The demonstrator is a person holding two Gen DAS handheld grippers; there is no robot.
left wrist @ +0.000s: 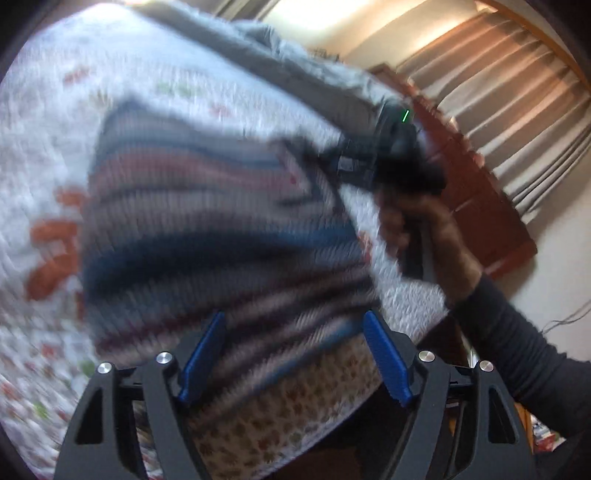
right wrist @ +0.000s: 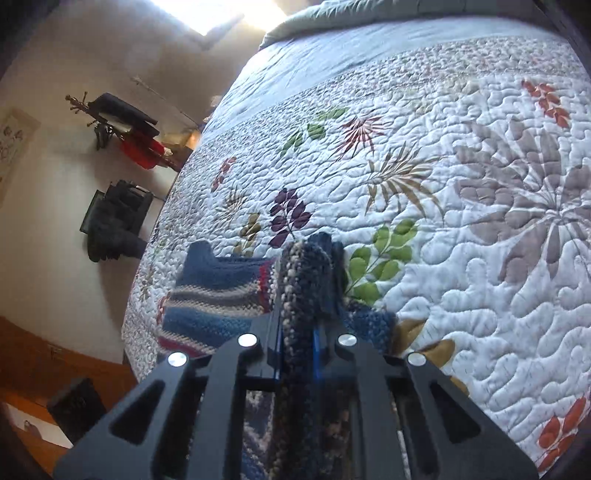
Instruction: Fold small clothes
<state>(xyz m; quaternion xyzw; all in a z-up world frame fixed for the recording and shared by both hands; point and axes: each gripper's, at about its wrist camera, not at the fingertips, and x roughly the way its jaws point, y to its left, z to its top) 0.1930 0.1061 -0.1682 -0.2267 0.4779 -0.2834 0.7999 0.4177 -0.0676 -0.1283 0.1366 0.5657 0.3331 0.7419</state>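
A striped knitted garment (left wrist: 207, 229) in blue, grey, red and white lies on the floral quilt (left wrist: 48, 122), blurred in the left wrist view. My left gripper (left wrist: 295, 354) hovers over its near edge with its blue fingers (left wrist: 205, 354) wide apart and nothing pinched between them. My right gripper (right wrist: 304, 288) is shut on a bunched fold of the same garment (right wrist: 221, 295), which stands up between its jaws. In the left wrist view the right gripper (left wrist: 354, 162) grips the garment's far right corner, held by a person's hand (left wrist: 432, 236).
The quilt (right wrist: 461, 221) covers a bed, with a grey pillow (right wrist: 332, 18) at its head. Curtains (left wrist: 498, 92) and a wooden headboard (left wrist: 472, 184) stand to the right. A dark bag (right wrist: 114, 218) and hanging clothes (right wrist: 129, 129) are by the wall left of the bed.
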